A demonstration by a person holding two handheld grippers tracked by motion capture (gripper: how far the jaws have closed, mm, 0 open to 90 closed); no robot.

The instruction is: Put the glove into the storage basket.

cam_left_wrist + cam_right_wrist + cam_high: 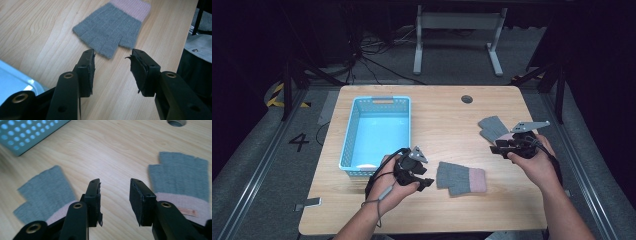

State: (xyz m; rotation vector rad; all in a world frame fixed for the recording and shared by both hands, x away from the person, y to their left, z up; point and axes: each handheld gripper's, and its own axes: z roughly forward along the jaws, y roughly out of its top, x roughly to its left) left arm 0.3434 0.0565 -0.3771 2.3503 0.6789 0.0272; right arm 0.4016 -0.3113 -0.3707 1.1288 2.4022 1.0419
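Note:
Two grey fingerless gloves with pink cuffs lie flat on the wooden table point(437, 215). The near glove point(460, 178) point(112, 30) point(42, 192) rests at the table's middle front, fingers toward my left gripper point(428, 183) point(112, 70). That gripper is open just short of the glove's finger ends, with nothing between its jaws. The second glove point(493, 128) point(180, 180) lies at the right. My right gripper point(497, 146) point(115, 195) hovers open over bare wood beside that glove's cuff, holding nothing.
A light blue perforated basket point(377, 132) point(25, 132) point(15, 80) stands on the table's left half, just behind the left hand. A round cable hole point(467, 99) point(176, 122) sits near the far edge. Metal frame legs stand on the floor beyond the table.

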